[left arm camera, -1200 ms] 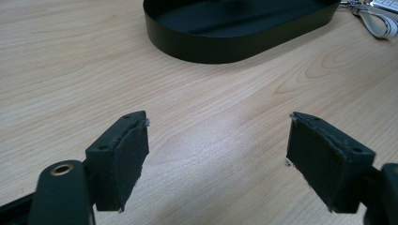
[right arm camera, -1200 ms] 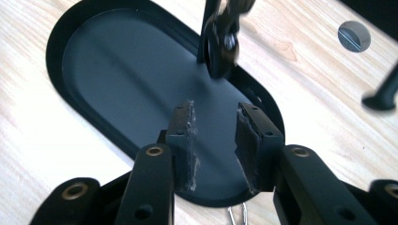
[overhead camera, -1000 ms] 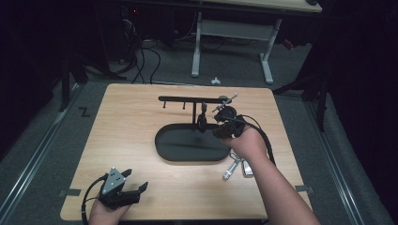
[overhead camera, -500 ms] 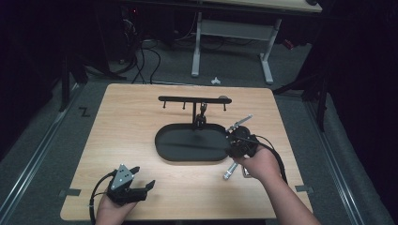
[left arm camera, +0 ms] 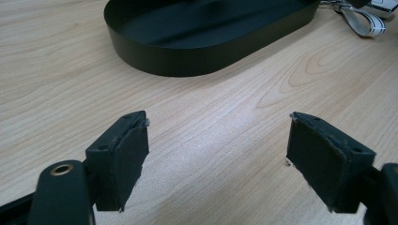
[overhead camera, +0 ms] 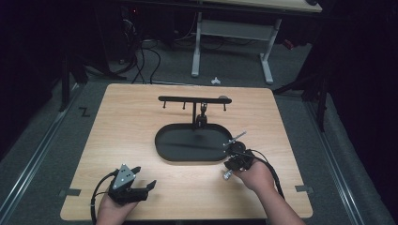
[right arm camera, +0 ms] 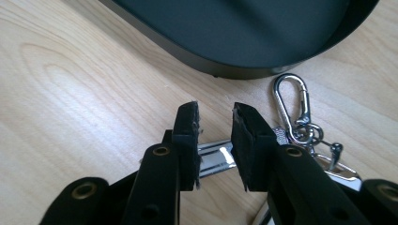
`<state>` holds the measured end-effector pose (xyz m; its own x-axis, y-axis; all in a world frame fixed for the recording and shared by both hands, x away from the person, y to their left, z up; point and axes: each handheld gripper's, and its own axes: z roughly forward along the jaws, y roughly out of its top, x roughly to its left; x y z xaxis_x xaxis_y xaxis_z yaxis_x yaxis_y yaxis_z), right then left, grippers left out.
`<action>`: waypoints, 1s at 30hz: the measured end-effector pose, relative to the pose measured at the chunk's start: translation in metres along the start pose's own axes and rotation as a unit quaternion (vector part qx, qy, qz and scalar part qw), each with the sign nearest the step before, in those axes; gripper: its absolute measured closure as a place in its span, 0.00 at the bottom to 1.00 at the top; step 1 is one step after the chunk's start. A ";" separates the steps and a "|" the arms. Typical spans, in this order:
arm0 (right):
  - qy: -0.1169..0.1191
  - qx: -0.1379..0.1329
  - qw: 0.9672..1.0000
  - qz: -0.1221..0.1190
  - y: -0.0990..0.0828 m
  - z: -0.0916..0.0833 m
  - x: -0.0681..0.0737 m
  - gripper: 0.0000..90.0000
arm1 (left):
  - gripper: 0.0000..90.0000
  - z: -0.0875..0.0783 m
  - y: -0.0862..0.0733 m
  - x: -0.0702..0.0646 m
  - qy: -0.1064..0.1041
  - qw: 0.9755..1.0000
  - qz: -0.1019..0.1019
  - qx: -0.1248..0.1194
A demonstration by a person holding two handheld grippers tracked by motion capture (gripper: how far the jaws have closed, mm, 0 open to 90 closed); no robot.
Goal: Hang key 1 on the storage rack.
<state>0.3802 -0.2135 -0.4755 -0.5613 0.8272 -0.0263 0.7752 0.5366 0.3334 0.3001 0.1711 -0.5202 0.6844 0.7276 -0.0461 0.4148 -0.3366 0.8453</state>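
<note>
Table (overhead camera: 141, 131) of pale wood grain carries a shallow black oval metal tray (overhead camera: 169, 149) at its middle, and from the tray's far edge rises a black post bearing a horizontal bar with small hooks (overhead camera: 187, 99). Near the tray's left front, close to the table's front edge, the left gripper (overhead camera: 141, 186) rests in a hand with its jaws spread wide over bare wood, nothing between them. Just beside the tray's right front rim, the right gripper (right arm camera: 215, 140) has its jaws nearly closed around a flat silver metal strip (right arm camera: 217, 158) lying on the table. A silver carabiner clip with key rings (right arm camera: 293, 110) lies just beside that strip, close to the tray's wall.
</note>
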 end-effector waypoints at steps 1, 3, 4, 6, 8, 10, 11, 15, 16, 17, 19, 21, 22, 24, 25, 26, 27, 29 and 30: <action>0.001 0.004 1.000 0.002 -0.001 0.002 -0.001 0.81 | 0.24 0.000 0.000 0.000 0.000 1.000 0.000 0.000; 0.006 0.007 1.000 0.003 -0.002 0.005 -0.002 0.81 | 0.24 -0.001 0.000 0.001 0.001 1.000 -0.001 -0.001; 0.008 0.006 1.000 0.002 -0.004 0.005 -0.002 0.82 | 0.24 -0.001 0.000 0.001 0.000 1.000 -0.001 0.000; 0.011 0.005 1.000 0.004 -0.007 0.003 -0.002 0.82 | 0.24 -0.001 0.000 0.002 0.000 1.000 -0.001 0.000; 0.012 0.004 1.000 0.000 -0.010 0.002 -0.001 0.82 | 0.24 -0.001 0.000 0.001 0.000 1.000 -0.001 -0.001; 0.010 0.007 1.000 0.001 -0.014 0.001 0.001 0.82 | 0.24 0.000 0.000 0.001 0.000 1.000 0.000 0.000; 0.012 0.002 1.000 -0.002 -0.017 0.001 0.000 0.82 | 0.24 0.000 0.000 0.000 0.000 1.000 0.001 0.000; 0.017 -0.002 1.000 0.001 -0.028 -0.002 0.001 0.82 | 0.24 0.000 0.000 -0.001 0.000 1.000 0.001 0.001; 0.018 -0.002 1.000 0.002 -0.030 -0.004 0.002 0.82 | 0.24 0.000 0.000 0.000 -0.001 1.000 0.001 0.002; 0.019 -0.004 1.000 -0.001 -0.033 -0.004 0.002 0.82 | 0.24 0.000 -0.001 0.000 -0.001 1.000 0.000 0.003; 0.020 -0.002 1.000 0.000 -0.040 -0.007 0.003 0.82 | 0.24 0.000 -0.001 -0.001 -0.001 1.000 0.000 0.003; 0.021 -0.004 1.000 -0.003 -0.045 -0.008 0.003 0.82 | 0.24 0.000 -0.001 -0.001 -0.001 1.000 0.000 0.004; 0.023 -0.003 1.000 -0.001 -0.048 -0.010 0.004 0.82 | 0.24 0.000 -0.001 -0.001 -0.001 1.000 0.001 0.004; 0.023 -0.002 1.000 -0.005 -0.054 -0.012 0.005 0.82 | 0.24 0.001 -0.001 -0.001 -0.002 1.000 0.000 0.004; 0.024 -0.001 1.000 -0.006 -0.057 -0.013 0.006 0.82 | 0.24 0.001 -0.001 -0.001 -0.002 1.000 0.001 0.004; 0.024 -0.001 1.000 -0.008 -0.058 -0.014 0.007 0.82 | 0.24 0.001 -0.001 -0.002 -0.002 1.000 0.002 0.005; 0.026 -0.002 1.000 -0.011 -0.059 -0.015 0.006 0.81 | 0.24 0.001 -0.001 -0.002 -0.002 1.000 0.003 0.006; 0.025 -0.002 1.000 -0.008 -0.057 -0.017 0.006 0.80 | 0.24 0.002 0.000 -0.002 -0.003 1.000 0.003 0.006; 0.024 -0.004 1.000 -0.007 -0.056 -0.019 0.006 0.79 | 0.24 0.002 0.000 -0.002 -0.003 1.000 0.003 0.006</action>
<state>0.3282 -0.2415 -0.4764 -0.5848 0.8111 0.0142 0.7655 0.5459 0.3404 0.2997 0.1688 -0.5212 0.6903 0.7222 -0.0437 0.4179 -0.3486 0.8390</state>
